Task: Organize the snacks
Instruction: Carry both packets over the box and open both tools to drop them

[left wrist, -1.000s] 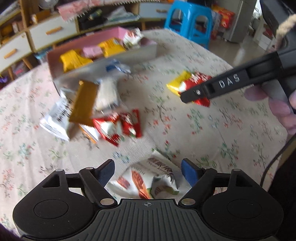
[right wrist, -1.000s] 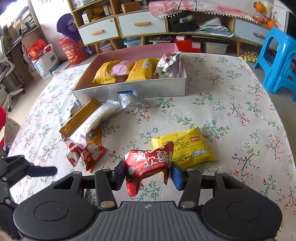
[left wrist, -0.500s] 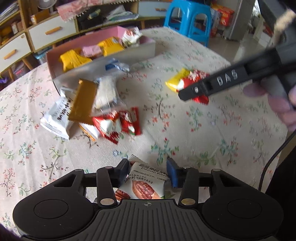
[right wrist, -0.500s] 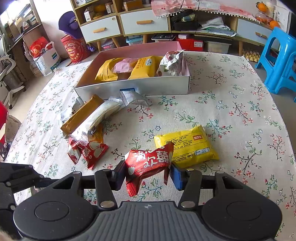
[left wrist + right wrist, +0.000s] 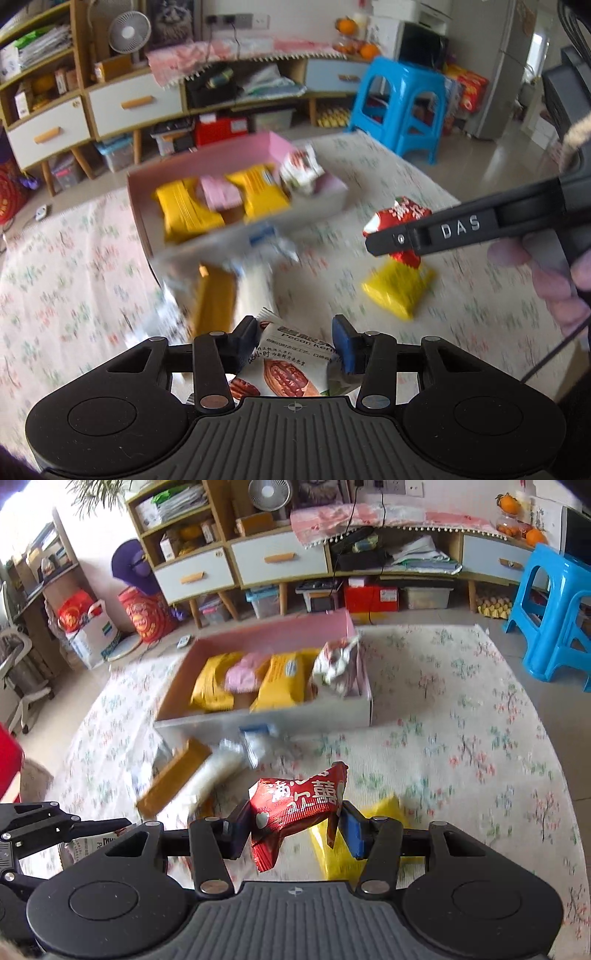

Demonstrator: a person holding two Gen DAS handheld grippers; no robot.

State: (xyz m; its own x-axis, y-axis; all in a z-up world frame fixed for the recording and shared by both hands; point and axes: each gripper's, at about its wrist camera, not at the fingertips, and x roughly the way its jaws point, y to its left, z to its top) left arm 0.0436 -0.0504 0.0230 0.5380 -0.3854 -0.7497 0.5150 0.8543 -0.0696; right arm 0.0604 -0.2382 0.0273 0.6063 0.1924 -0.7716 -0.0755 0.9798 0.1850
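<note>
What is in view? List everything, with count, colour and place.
box: one, pink-lined, on tablecloth
boxed packets: four; two yellow, pink, white; in box
loose packets: several, brown, white, blue, before box, blurred
single packet: one, yellow, right of loose packets
stool: one, blue, beyond table
left claw: one, black, just closed on white pecan packet
right claw: one, black, shut on red packet
hand: one, on right claw's handle
</note>
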